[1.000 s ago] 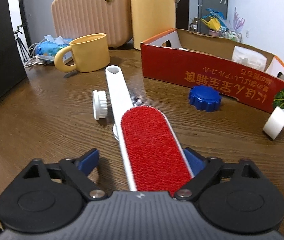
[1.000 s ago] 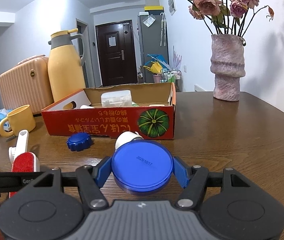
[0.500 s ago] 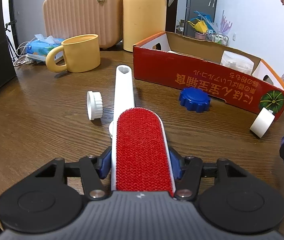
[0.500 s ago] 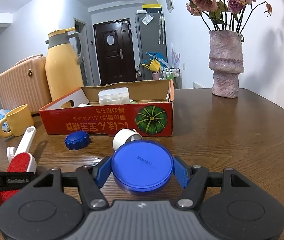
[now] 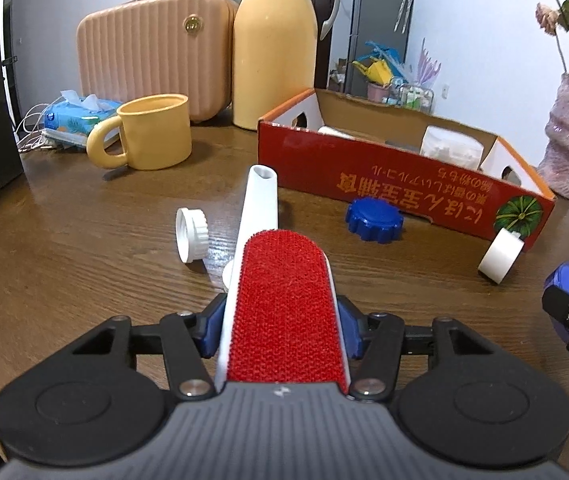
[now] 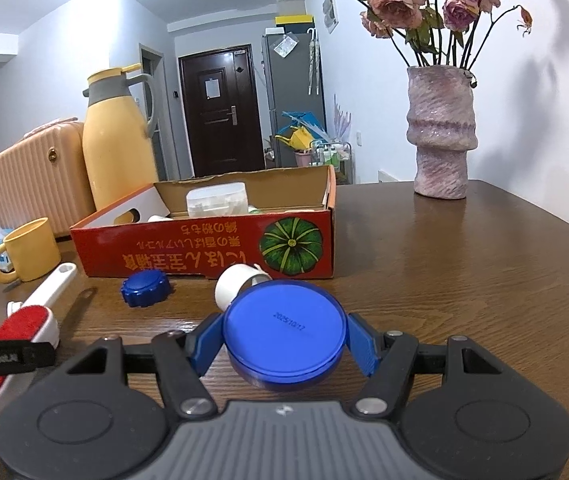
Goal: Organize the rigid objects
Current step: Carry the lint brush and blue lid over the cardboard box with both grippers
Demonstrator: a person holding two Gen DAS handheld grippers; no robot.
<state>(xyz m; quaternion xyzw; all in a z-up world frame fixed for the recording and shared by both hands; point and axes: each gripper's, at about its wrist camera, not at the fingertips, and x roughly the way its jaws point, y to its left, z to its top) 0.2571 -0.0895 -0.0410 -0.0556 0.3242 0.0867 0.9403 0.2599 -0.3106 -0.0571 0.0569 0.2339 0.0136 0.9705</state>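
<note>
Yellow mug (image 5: 152, 137), yellow thermos (image 5: 275, 44), peach suitcase (image 5: 152, 56), tissue pack (image 5: 74, 118), vase of roses (image 6: 441, 132).

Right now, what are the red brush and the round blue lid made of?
The red brush: probably white glossy plastic, from its smooth shiny handle, with a fuzzy fabric-like red pad, from its nubbly texture. The round blue lid: likely smooth plastic with a soft sheen and a printed date.
</note>
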